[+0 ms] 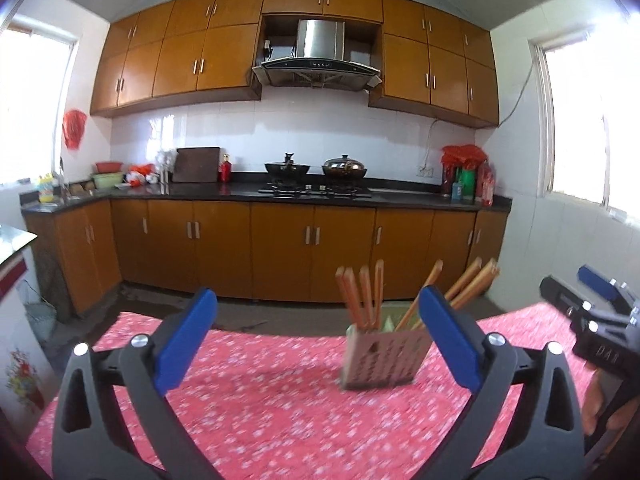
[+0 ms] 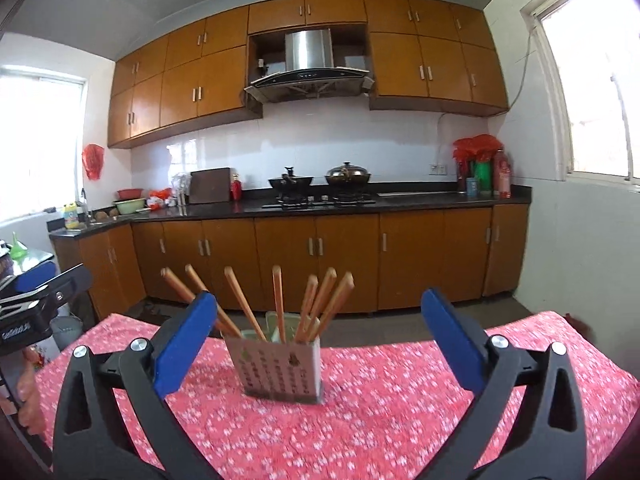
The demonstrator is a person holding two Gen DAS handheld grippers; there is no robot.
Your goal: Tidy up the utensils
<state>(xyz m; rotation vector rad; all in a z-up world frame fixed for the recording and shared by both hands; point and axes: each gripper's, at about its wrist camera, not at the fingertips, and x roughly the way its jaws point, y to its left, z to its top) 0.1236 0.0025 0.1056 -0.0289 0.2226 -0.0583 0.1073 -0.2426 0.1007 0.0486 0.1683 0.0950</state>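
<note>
Item: chopstick holder (image 2: 282, 368), perforated, upright on red floral tablecloth (image 2: 360, 420), lower centre of right wrist view; lower right of centre in left wrist view.
Contents: about 7 wooden chopsticks (image 2: 279, 300), fanned, tips up.
Left gripper (image 1: 316, 344): released, jaws wide, empty.
Right gripper (image 2: 316, 344): released, empty, holder between its fingers' lines.
Step, judged: chopsticks appear housed; task near end or pausing.
Next: check table for strays; none visible.

A small metal holder (image 2: 280, 368) with rows of little holes stands upright on the red flowery cloth, just below the middle of the right view. Wooden chopsticks (image 2: 279, 304) stick up out of it and fan out to both sides. In the left view the holder (image 1: 384, 356) sits right of center.
</note>
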